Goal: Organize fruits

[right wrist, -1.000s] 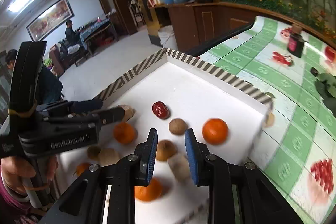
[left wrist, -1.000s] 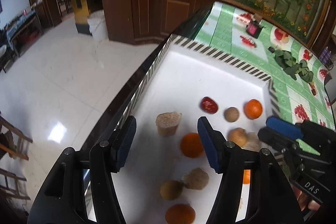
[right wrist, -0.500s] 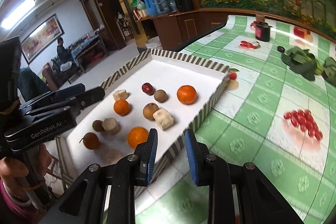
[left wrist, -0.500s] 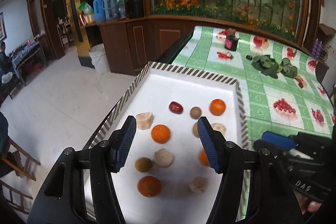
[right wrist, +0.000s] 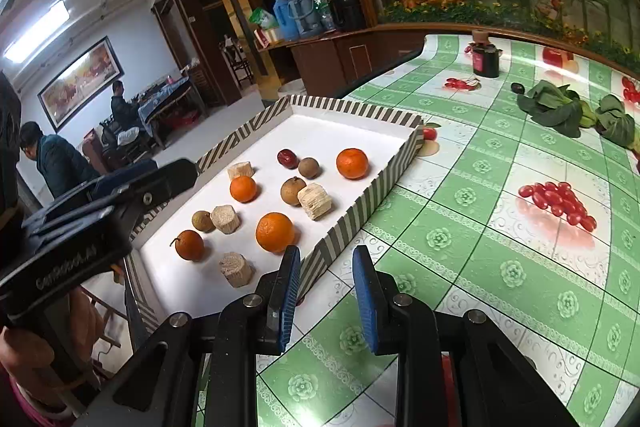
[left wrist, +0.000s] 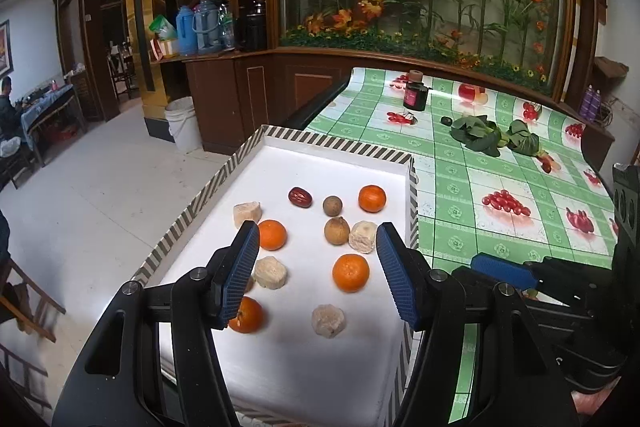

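Lying ahead of left hand-held gripper (left wrist: pixel 314 267) — oranges (left wrist: pixel 350 272)

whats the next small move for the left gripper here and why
Probably lower the left gripper onto the nearest orange and close. Its jaws are open and empty above the tray, with that orange roughly between the fingertips, while the fruit lies scattered and unsorted. The right gripper is open over the tablecloth, outside the tray.

i see glossy green tablecloth (right wrist: pixel 500 227) | smooth matt white tray (left wrist: pixel 320 163) | dimpled shiny oranges (left wrist: pixel 351 272) | ribbed blue pads (left wrist: pixel 394 277)
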`<state>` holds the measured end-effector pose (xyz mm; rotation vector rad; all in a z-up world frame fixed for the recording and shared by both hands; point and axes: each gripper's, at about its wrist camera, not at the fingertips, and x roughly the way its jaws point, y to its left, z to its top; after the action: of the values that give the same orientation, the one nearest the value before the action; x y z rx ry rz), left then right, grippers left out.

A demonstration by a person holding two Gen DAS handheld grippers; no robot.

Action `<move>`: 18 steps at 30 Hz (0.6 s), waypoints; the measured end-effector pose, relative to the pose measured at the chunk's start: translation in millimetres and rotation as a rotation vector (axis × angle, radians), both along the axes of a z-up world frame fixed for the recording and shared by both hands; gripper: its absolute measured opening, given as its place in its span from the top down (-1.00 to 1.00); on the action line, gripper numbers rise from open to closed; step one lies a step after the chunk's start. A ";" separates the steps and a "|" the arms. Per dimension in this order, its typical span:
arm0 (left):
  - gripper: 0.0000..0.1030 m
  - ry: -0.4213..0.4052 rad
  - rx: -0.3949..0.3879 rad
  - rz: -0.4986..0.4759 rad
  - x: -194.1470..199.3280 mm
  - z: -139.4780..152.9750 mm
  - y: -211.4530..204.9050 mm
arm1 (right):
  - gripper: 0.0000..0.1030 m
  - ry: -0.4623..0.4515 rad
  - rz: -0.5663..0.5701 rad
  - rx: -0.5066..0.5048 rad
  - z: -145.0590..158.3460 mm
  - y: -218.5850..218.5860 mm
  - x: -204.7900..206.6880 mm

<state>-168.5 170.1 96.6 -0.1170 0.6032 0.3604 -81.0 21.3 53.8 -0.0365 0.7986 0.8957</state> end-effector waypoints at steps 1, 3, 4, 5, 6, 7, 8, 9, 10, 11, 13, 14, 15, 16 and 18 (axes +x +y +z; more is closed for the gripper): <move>-0.19 -0.002 0.003 0.003 -1.4 0.6 -0.8 | 0.50 -0.002 -0.001 0.000 0.4 -1.1 -1.1; -0.19 -0.010 0.003 0.006 -5.3 1.7 -1.8 | 0.50 -0.014 -0.002 -0.003 1.9 -2.5 -5.4; -0.19 -0.012 0.002 0.007 -6.7 2.1 -2.3 | 0.50 -0.017 -0.001 -0.004 2.5 -2.5 -6.8; -0.19 -0.014 0.002 0.009 -8.4 2.1 -2.4 | 0.50 -0.021 0.002 -0.007 2.9 -2.0 -8.9; -0.19 -0.014 0.001 0.011 -9.8 2.2 -2.2 | 0.50 -0.025 0.003 -0.010 3.3 -1.3 -10.4; -0.19 -0.013 0.001 0.011 -10.5 1.7 -2.5 | 0.50 -0.029 0.005 -0.014 3.6 -0.6 -11.5; -0.19 -0.011 0.000 0.011 -10.9 1.0 -2.9 | 0.50 -0.033 0.006 -0.019 4.1 0.4 -13.7; -0.19 -0.008 0.001 0.011 -11.2 0.2 -2.3 | 0.50 -0.038 0.009 -0.024 4.5 1.7 -15.4; -0.19 -0.004 0.003 0.014 -11.0 -0.6 -2.6 | 0.50 -0.042 0.012 -0.028 4.9 2.7 -16.5; -0.19 -0.001 0.005 0.015 -10.6 -1.2 -2.8 | 0.50 -0.045 0.014 -0.029 5.2 3.5 -17.2; -0.19 0.005 0.005 0.016 -10.5 -2.6 -3.3 | 0.50 -0.050 0.017 -0.035 5.7 5.4 -18.8; -0.19 0.006 0.005 0.016 -10.4 -2.9 -3.1 | 0.50 -0.052 0.017 -0.038 5.9 6.0 -19.5; -0.19 0.008 0.004 0.018 -10.1 -3.2 -3.1 | 0.50 -0.055 0.018 -0.040 5.8 6.5 -20.1; -0.19 0.010 0.002 0.018 -9.4 -3.7 -3.1 | 0.50 -0.056 0.017 -0.041 6.0 6.6 -19.9; -0.19 0.016 -0.001 0.017 -8.4 -4.6 -3.1 | 0.50 -0.054 0.017 -0.044 5.6 6.9 -18.7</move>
<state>-176.9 167.0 92.0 -0.1200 0.6182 0.3782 -99.6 28.2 59.4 -0.1057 0.7681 0.8892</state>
